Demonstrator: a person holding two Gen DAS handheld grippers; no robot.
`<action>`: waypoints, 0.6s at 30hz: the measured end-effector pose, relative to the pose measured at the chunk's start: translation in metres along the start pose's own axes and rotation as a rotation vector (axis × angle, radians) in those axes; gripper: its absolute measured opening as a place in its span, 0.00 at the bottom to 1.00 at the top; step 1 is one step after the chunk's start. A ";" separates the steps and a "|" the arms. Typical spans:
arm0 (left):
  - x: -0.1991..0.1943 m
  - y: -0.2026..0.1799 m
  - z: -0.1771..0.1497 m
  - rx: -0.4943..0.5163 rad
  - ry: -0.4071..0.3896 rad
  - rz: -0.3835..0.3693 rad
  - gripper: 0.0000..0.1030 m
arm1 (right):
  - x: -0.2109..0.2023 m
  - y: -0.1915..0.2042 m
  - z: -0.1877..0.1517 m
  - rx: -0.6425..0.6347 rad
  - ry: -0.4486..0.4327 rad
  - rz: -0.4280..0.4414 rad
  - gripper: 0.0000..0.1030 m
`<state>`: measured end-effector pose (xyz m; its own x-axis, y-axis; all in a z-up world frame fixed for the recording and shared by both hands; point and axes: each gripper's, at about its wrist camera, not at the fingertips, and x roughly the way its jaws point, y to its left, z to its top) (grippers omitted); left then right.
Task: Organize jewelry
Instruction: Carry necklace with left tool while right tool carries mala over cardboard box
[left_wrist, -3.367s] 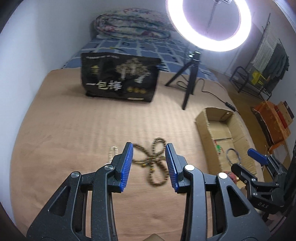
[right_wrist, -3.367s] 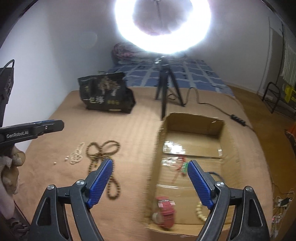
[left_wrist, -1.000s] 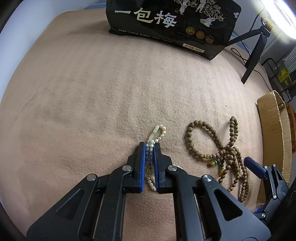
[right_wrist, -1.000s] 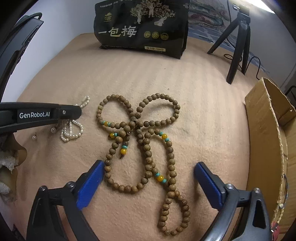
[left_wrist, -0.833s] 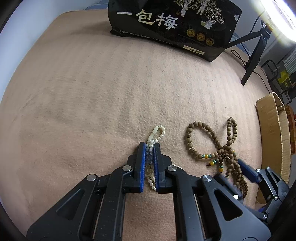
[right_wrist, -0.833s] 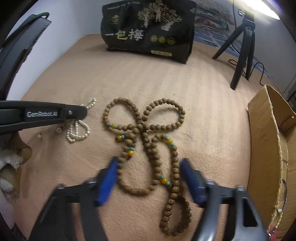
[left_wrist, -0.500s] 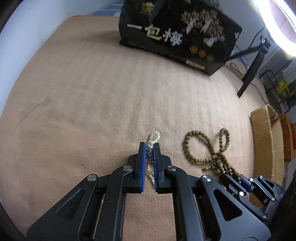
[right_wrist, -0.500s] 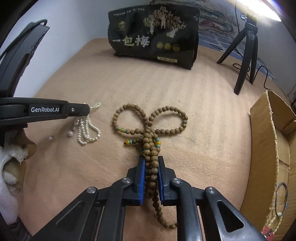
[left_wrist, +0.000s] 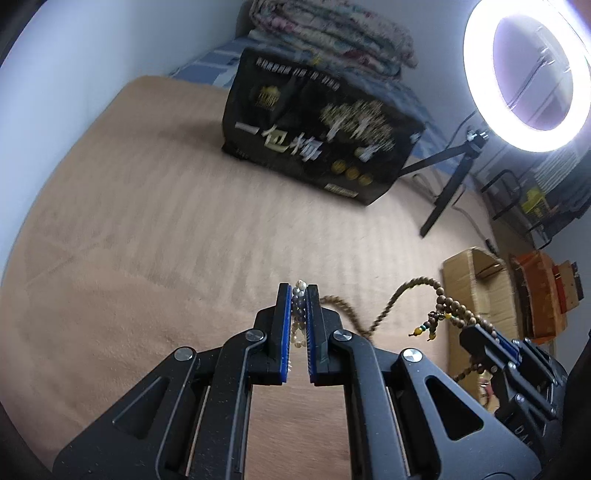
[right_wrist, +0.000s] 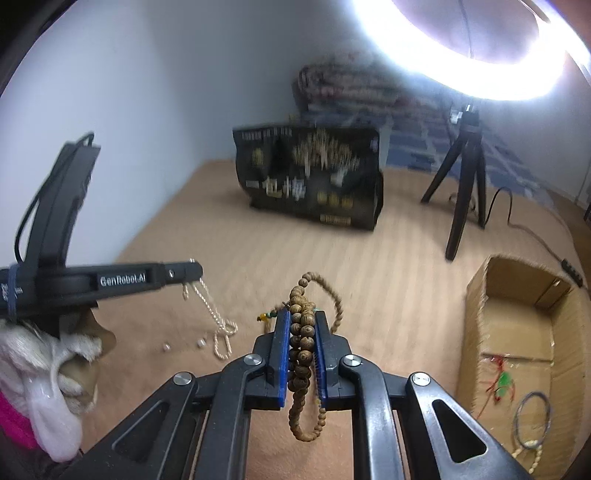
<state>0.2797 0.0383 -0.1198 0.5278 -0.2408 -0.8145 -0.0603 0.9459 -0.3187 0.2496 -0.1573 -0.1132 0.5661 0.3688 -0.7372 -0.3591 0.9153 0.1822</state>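
Note:
My left gripper (left_wrist: 299, 291) is shut on a white pearl necklace (left_wrist: 298, 295) and holds it above the tan blanket. In the right wrist view the left gripper (right_wrist: 192, 275) shows at the left with the pearl necklace (right_wrist: 214, 317) hanging down, its lower loop touching the blanket. My right gripper (right_wrist: 301, 321) is shut on a brown wooden bead necklace (right_wrist: 301, 343), lifted off the blanket with loops hanging below the jaws. The right gripper (left_wrist: 484, 339) and the wooden bead necklace (left_wrist: 439, 295) also show at the right of the left wrist view.
An open cardboard box (right_wrist: 480, 314) at the right holds a ring-shaped bangle (right_wrist: 532, 421) and small red and green pieces. A black printed bag (right_wrist: 310, 181) stands at the back. A ring light tripod (right_wrist: 461, 184) stands beside it. Two loose pearls (right_wrist: 201, 342) lie on the blanket.
Both grippers have risen from the blanket with their necklaces. The wooden bead necklace is off the surface now and the pearl strand hangs from the left gripper.

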 end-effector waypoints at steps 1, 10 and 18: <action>-0.002 -0.004 0.001 0.004 -0.008 -0.004 0.05 | -0.007 -0.001 0.003 0.004 -0.018 0.003 0.09; -0.049 -0.035 0.005 0.059 -0.109 -0.067 0.05 | -0.067 -0.005 0.022 -0.001 -0.141 0.013 0.09; -0.075 -0.057 0.003 0.096 -0.136 -0.108 0.05 | -0.111 -0.020 0.034 0.018 -0.198 0.008 0.09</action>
<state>0.2465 0.0026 -0.0391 0.6366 -0.3165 -0.7032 0.0805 0.9342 -0.3475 0.2191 -0.2108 -0.0134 0.6985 0.3993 -0.5938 -0.3520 0.9142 0.2007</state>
